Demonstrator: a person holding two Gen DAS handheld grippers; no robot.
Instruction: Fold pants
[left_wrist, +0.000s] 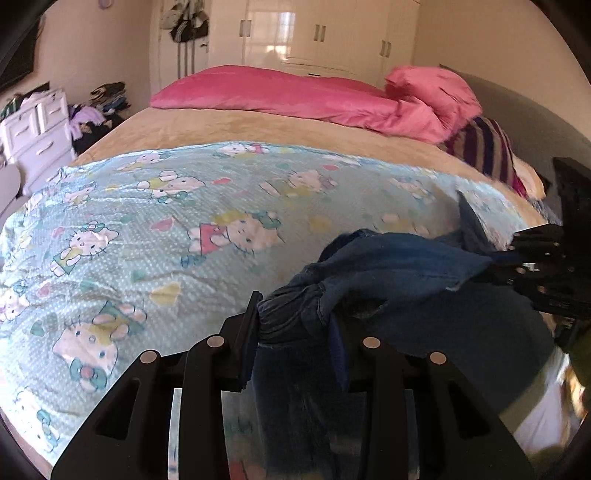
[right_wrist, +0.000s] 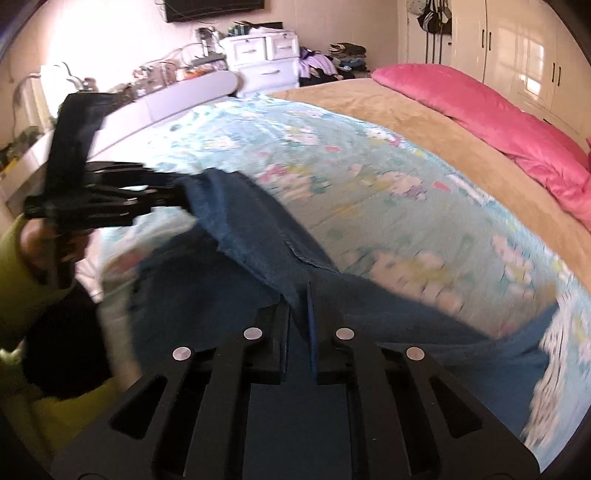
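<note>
Blue denim pants (left_wrist: 388, 266) hang between both grippers above the near edge of a bed covered by a light-blue Hello Kitty sheet (left_wrist: 147, 221). My left gripper (left_wrist: 295, 314) is shut on a bunched part of the pants. My right gripper (right_wrist: 297, 302) is shut on a flat edge of the pants (right_wrist: 258, 229). In the left wrist view the right gripper (left_wrist: 517, 247) shows at the right, gripping the denim. In the right wrist view the left gripper (right_wrist: 173, 192) shows at the left, gripping the other end. The pants' lower part drapes down out of sight.
A pink duvet (left_wrist: 295, 96) and a striped cushion (left_wrist: 484, 147) lie at the bed's far side on a tan blanket (left_wrist: 258, 129). A white drawer unit (left_wrist: 33, 136) with clothes piles stands to the left. White wardrobes (left_wrist: 332, 33) line the back wall.
</note>
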